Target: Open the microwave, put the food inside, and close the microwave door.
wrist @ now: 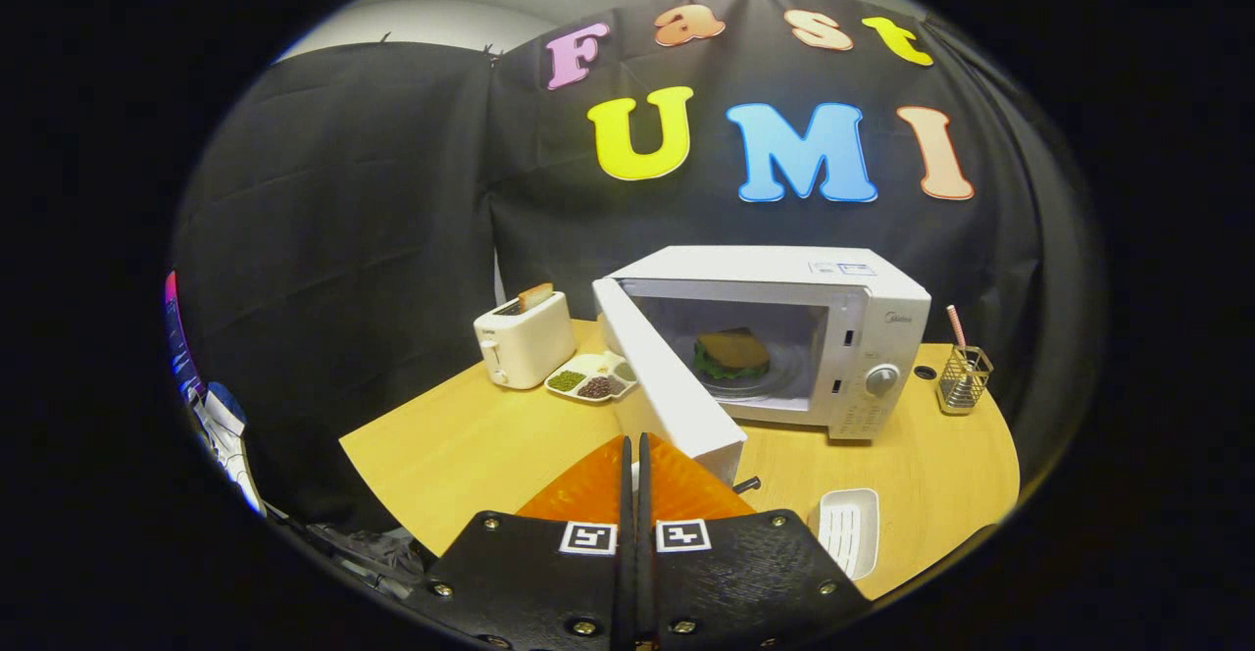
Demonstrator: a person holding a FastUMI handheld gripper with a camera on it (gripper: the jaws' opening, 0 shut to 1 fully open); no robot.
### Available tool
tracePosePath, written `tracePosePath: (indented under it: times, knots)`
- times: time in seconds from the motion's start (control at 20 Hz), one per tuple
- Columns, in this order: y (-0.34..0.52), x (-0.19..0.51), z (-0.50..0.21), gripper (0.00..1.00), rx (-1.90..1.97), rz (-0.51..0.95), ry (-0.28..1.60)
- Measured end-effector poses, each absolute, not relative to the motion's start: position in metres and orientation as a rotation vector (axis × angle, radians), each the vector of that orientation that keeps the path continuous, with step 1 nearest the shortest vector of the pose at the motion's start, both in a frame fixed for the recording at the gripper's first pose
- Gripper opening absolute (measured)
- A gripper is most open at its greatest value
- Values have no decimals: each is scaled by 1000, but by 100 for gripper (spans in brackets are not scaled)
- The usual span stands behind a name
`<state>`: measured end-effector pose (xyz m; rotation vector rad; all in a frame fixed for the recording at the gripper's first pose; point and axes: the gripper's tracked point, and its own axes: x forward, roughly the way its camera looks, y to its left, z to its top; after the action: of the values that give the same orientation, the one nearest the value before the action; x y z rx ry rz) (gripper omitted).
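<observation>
Microwave (775, 337) door (662, 376) wide open, free edge just beyond the gripper (634, 450), fingers pressed together, empty.

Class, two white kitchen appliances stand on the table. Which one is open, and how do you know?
The microwave: its door swings out toward the shut gripper, showing the food inside. The toaster to its left has no door, just bread in its slot.

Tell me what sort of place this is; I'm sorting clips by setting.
Likely a staged kitchen booth: a microwave with its door open, a toaster and a divided snack tray share a wooden table. The gripper is shut and empty.
</observation>
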<state>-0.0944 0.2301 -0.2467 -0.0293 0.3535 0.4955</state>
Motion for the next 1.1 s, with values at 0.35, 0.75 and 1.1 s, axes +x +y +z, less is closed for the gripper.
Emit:
tracePosePath:
  times: [0.35, 0.75, 1.1]
  knots:
    - [202, -57, -243, 0, -6, 404, 352]
    - [162, -2, -243, 0, -25, 286, 340]
    - [140, 55, -246, 0, -24, 195, 324]
